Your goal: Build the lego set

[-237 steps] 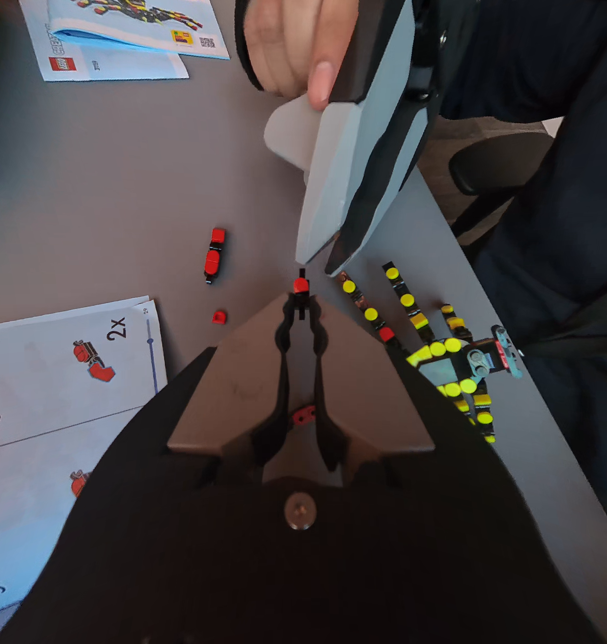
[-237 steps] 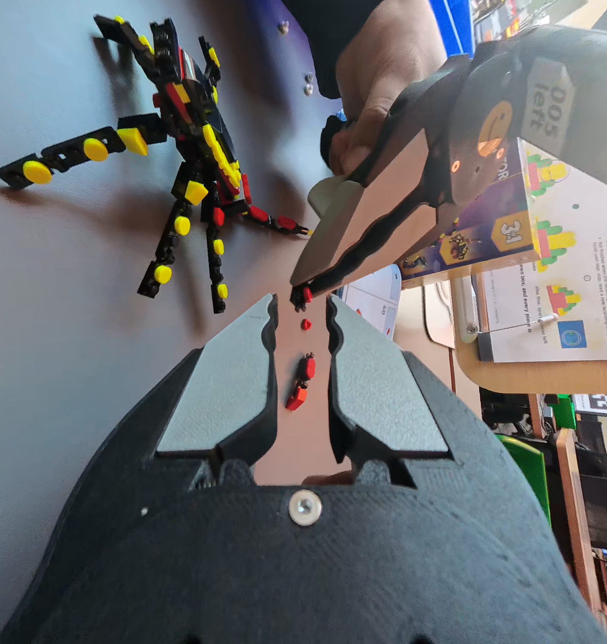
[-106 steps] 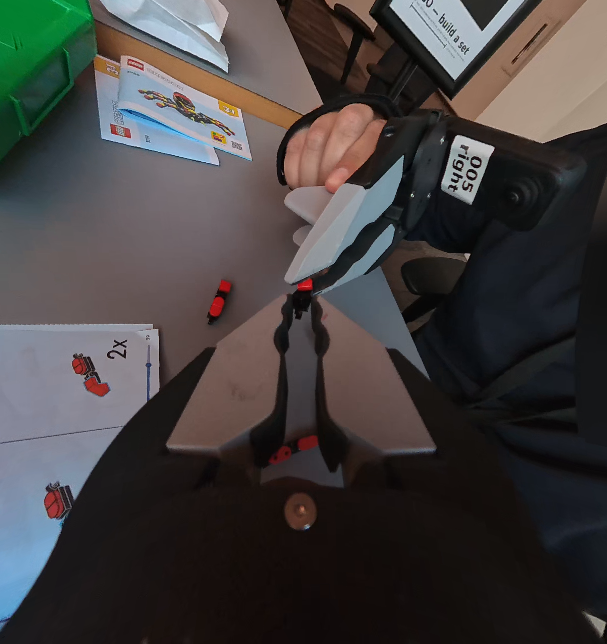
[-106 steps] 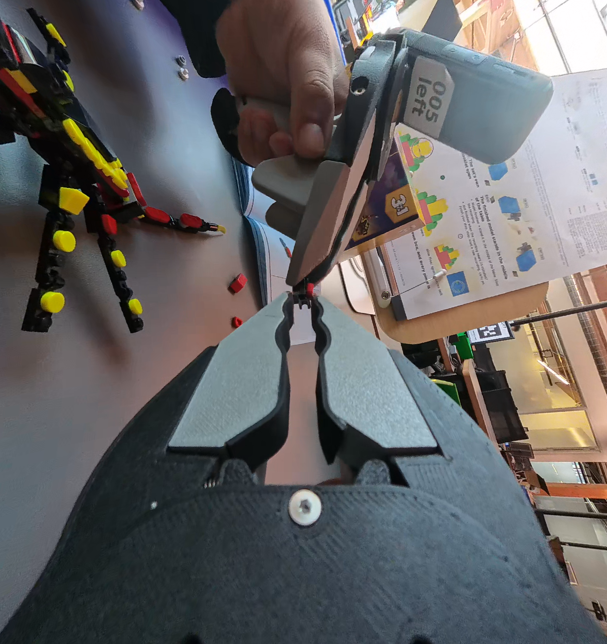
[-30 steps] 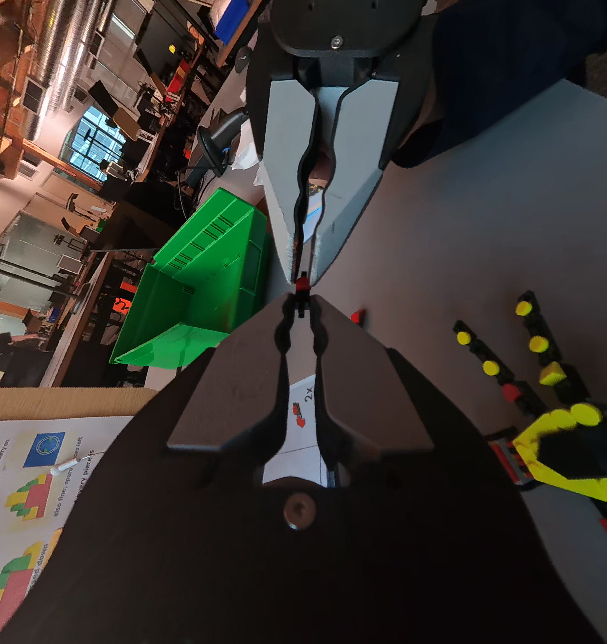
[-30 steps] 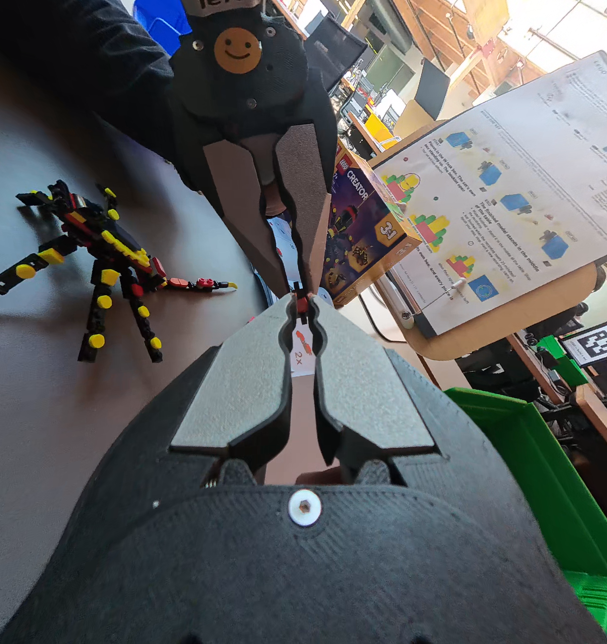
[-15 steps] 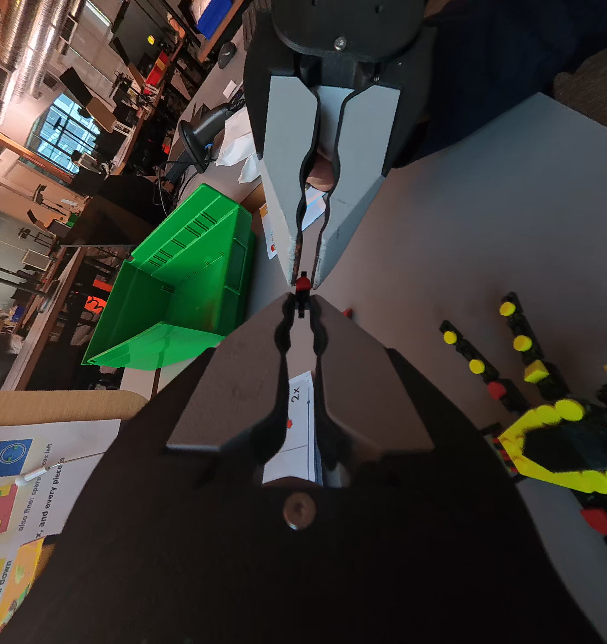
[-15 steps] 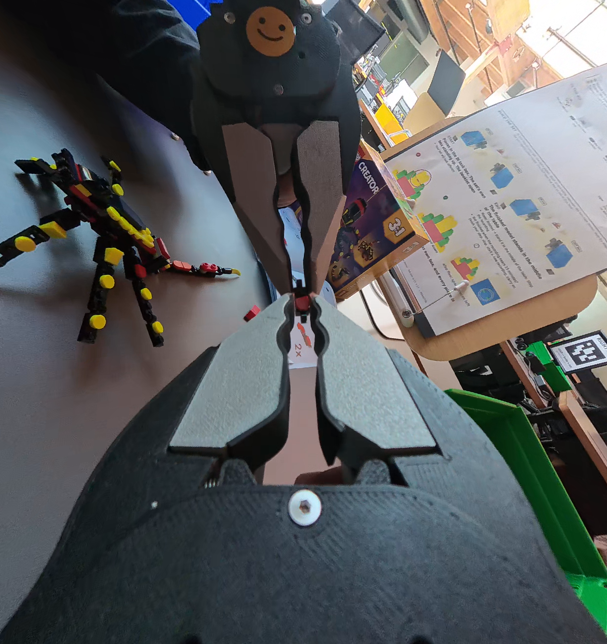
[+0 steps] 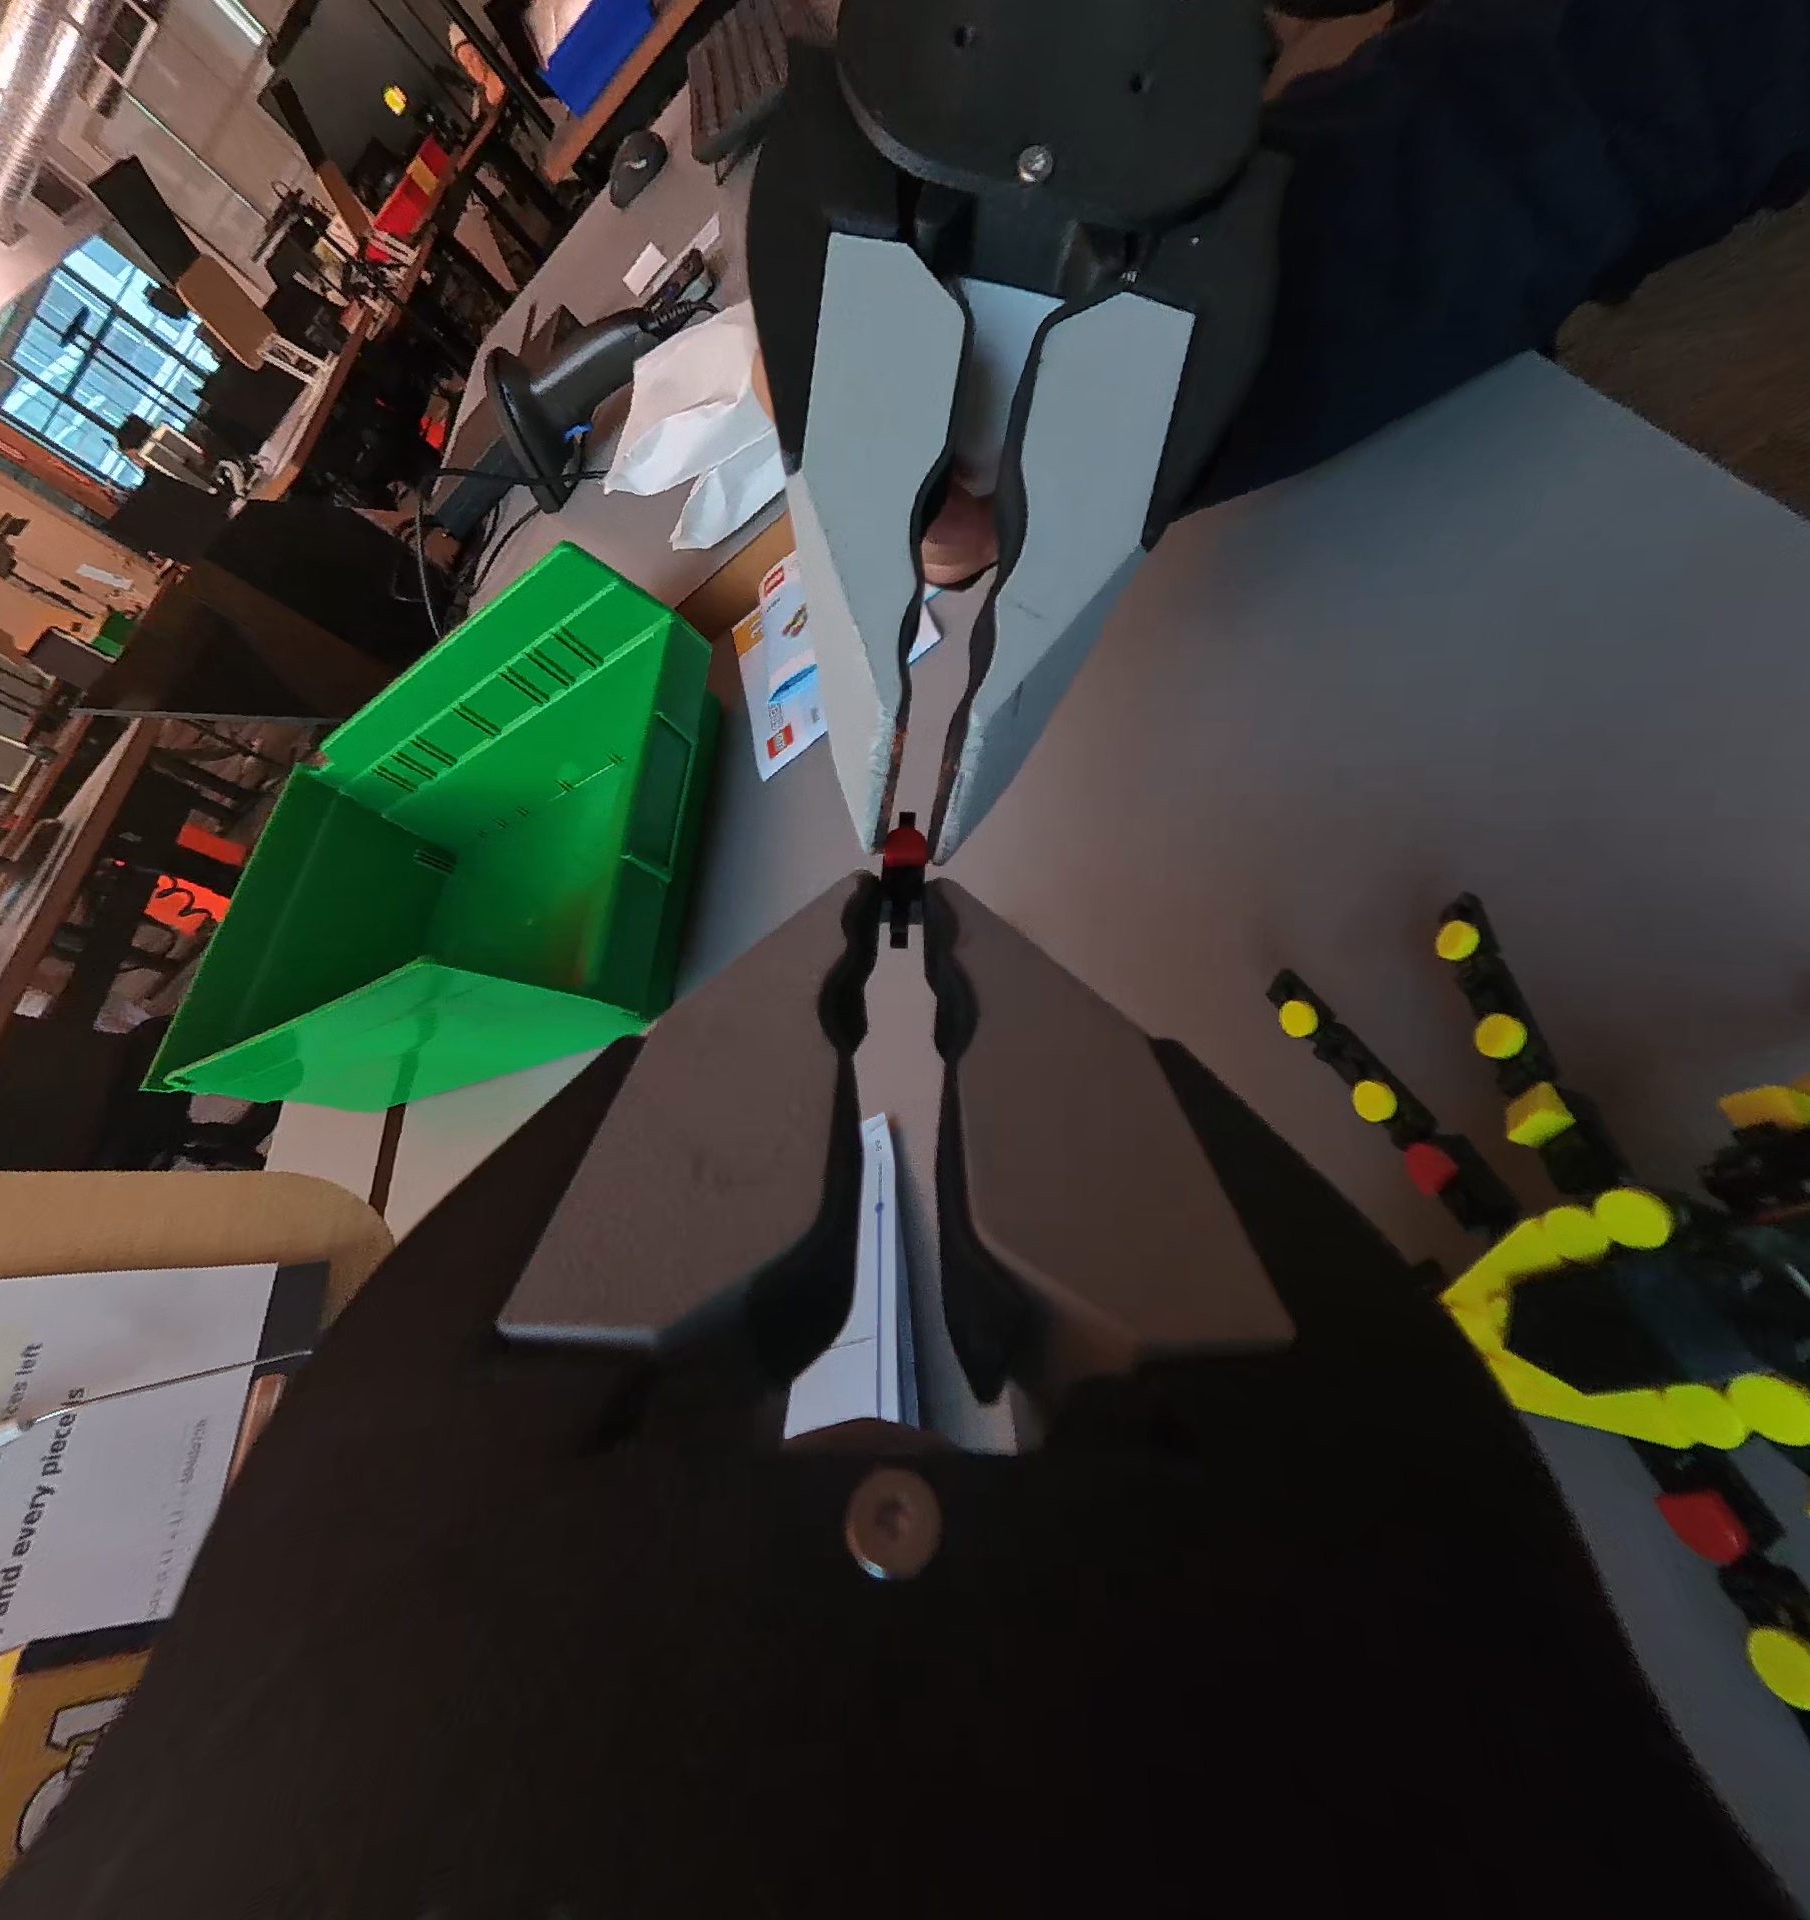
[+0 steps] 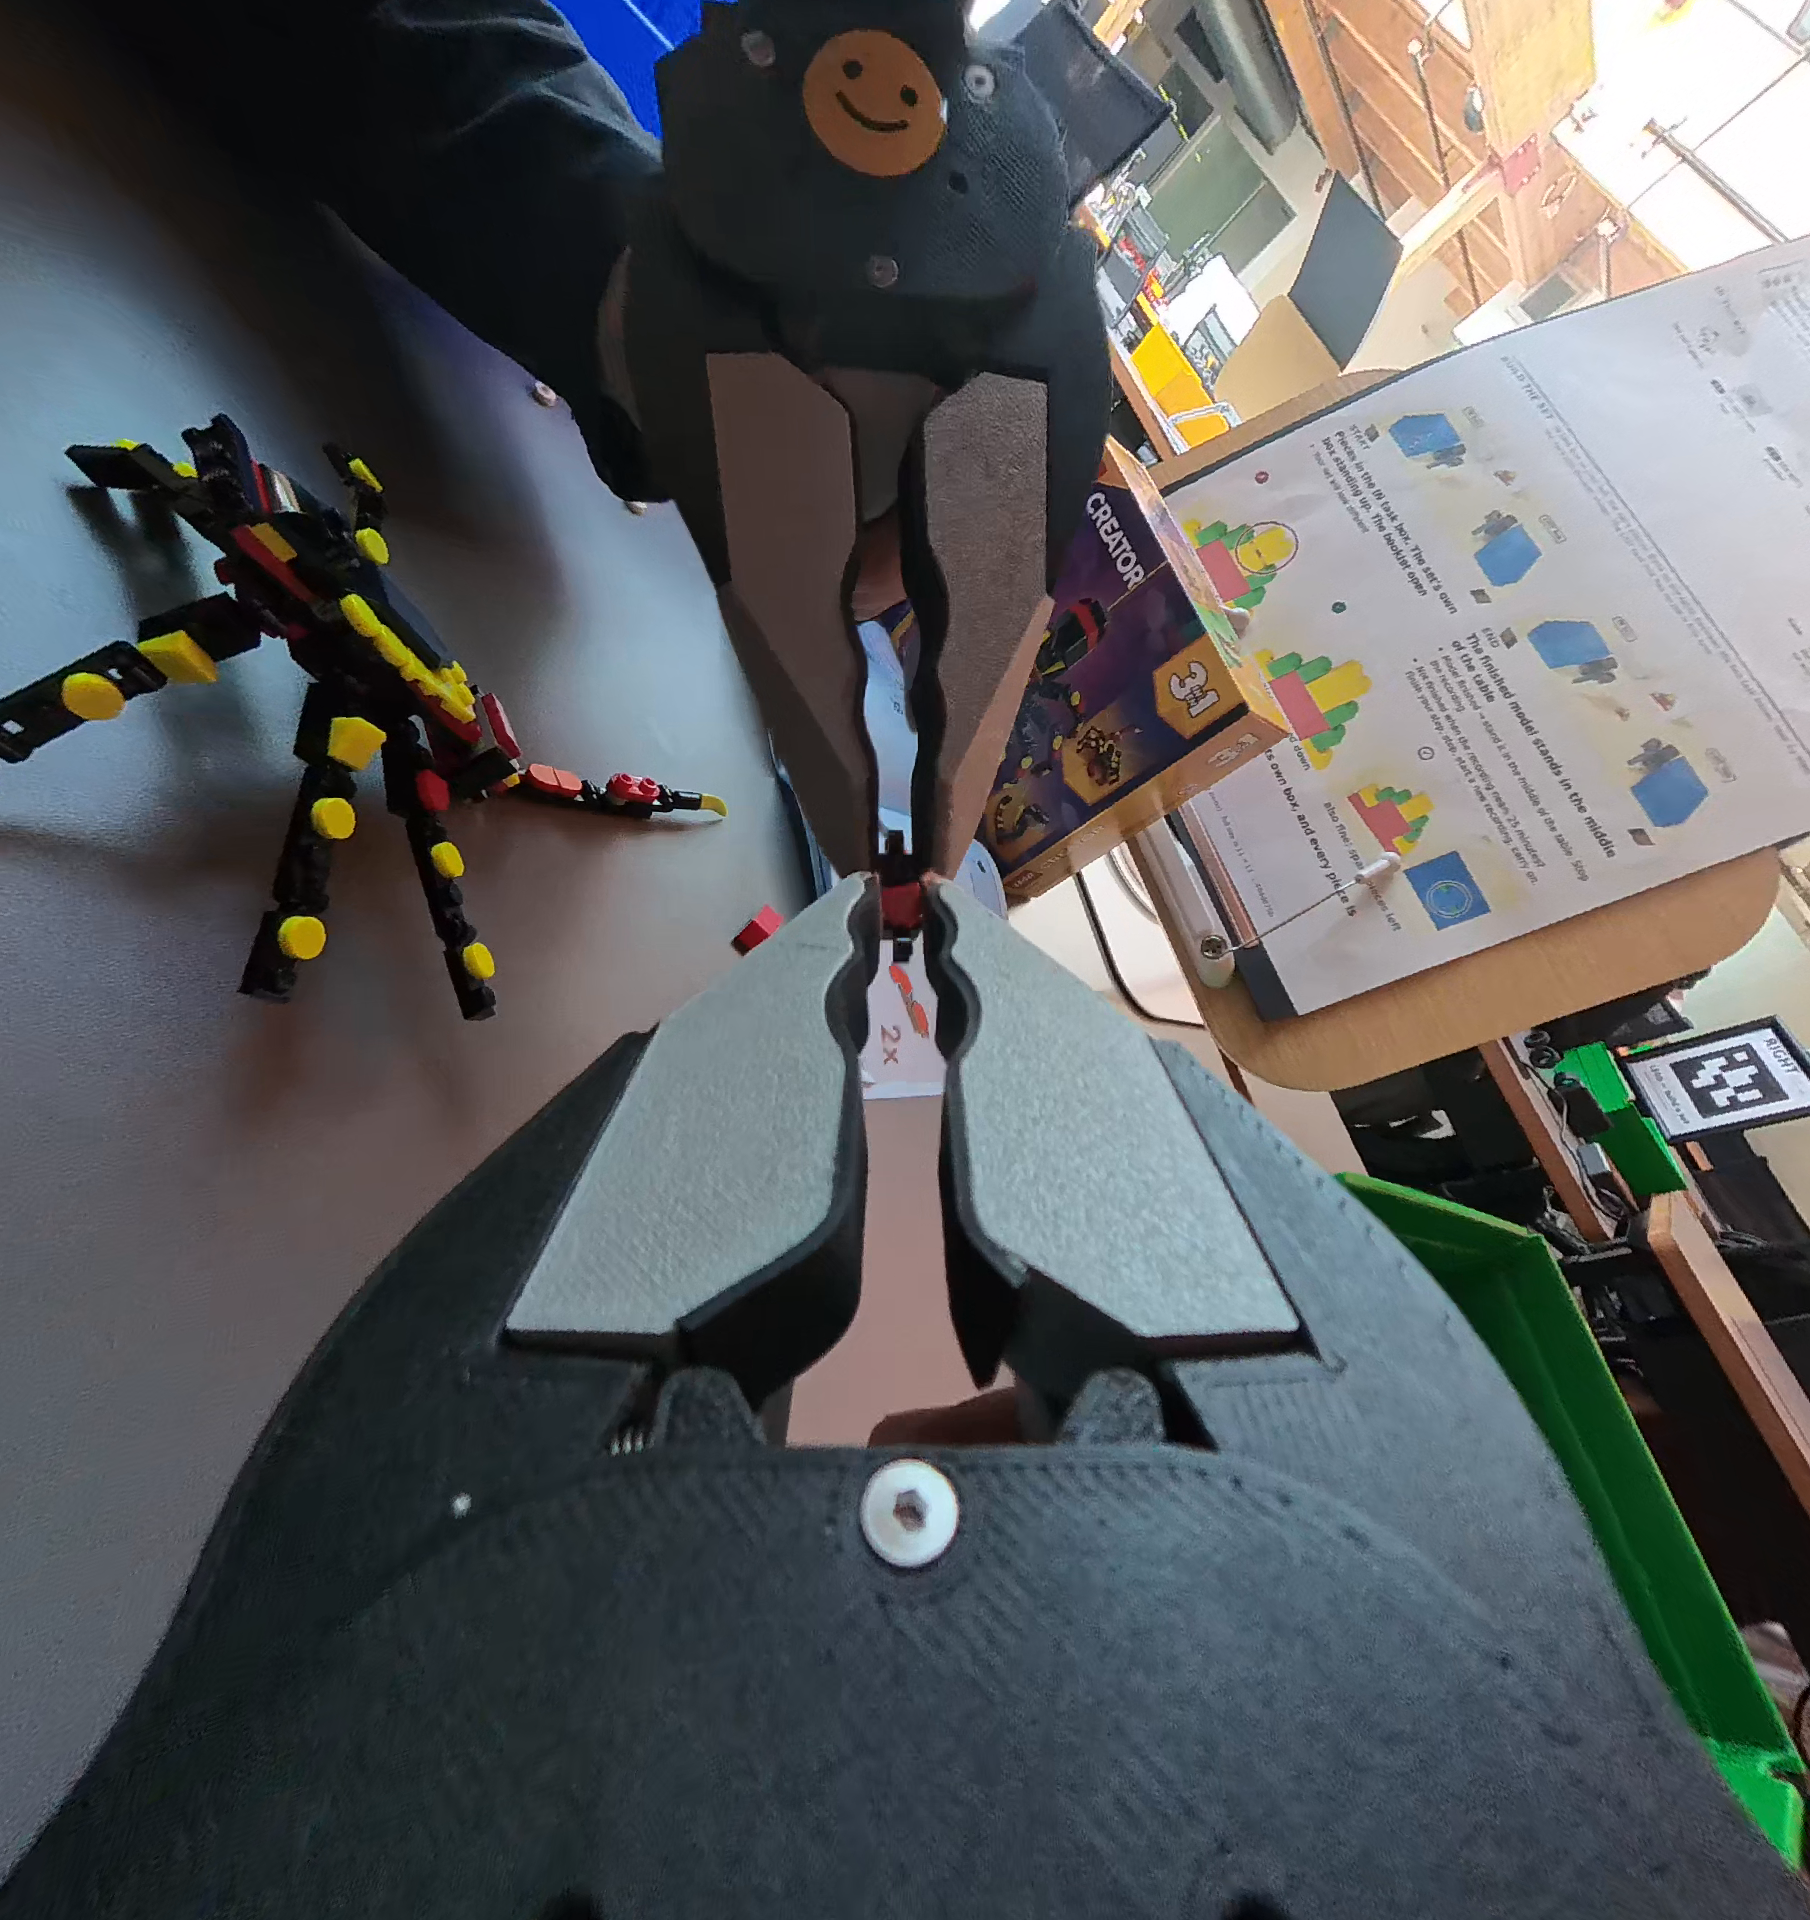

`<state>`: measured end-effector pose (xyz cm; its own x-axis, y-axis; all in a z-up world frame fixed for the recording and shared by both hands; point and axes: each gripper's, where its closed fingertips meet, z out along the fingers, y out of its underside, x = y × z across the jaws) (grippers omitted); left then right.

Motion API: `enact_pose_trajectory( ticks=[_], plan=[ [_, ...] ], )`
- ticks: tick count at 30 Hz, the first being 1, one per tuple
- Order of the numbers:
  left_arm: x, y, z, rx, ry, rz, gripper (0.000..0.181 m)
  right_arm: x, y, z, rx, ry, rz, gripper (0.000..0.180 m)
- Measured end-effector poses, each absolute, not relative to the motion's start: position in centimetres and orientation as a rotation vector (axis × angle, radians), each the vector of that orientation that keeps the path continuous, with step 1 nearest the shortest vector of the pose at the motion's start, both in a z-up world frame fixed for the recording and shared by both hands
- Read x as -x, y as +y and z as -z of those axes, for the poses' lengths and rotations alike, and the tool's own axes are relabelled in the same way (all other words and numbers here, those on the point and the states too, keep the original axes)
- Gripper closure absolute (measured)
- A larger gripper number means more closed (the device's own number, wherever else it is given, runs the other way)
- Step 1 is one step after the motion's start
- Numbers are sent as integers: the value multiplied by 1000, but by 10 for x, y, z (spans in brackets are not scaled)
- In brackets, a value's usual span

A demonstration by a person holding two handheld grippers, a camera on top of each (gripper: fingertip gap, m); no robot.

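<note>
My left gripper [image 9: 901, 914] and right gripper [image 10: 899, 906] meet tip to tip above the table. Both are shut on one small red-and-black lego piece [image 9: 903, 847]. The left grips its black end and the right grips its red end [image 10: 899, 896]. The right gripper [image 9: 906, 844] comes down from the top of the left wrist view. The left gripper [image 10: 895, 847] does the same in the right wrist view. The black, yellow and red spider model [image 10: 361, 665] stands on the dark table; it also shows in the left wrist view [image 9: 1659, 1330].
A loose red piece [image 10: 757, 928] lies near the open instruction page [image 10: 896, 1039]. A green bin [image 9: 465, 883], a closed booklet [image 9: 787, 665], the lego box [image 10: 1119, 707] and a propped printed sheet [image 10: 1503, 644] stand around. A person's dark sleeve [image 10: 444, 156] is behind the left gripper. The tips of both grippers are at nearly the same place.
The right gripper, open 7.9 s ago, has shut on the red end. Both grippers rose from the table and turned to face each other; over the last second they only shifted slightly.
</note>
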<state>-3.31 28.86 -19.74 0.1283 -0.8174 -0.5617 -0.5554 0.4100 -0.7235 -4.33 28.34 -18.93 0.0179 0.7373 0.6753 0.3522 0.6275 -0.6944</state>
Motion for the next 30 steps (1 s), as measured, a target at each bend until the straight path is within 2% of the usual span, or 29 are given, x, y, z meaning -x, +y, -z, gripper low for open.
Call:
enact_pose_trajectory(
  ticks=[13,24,30],
  plan=[
    [33,291,202,1308,1523,321,175,43,286,194,982,-1615,-389,175],
    [40,312,191,1336,1387,64,175,48,306,185,1122,-1430,-360,175],
    [37,310,188,1304,1382,65,175,50,308,176,1187,-1337,-542,180]
  ],
)
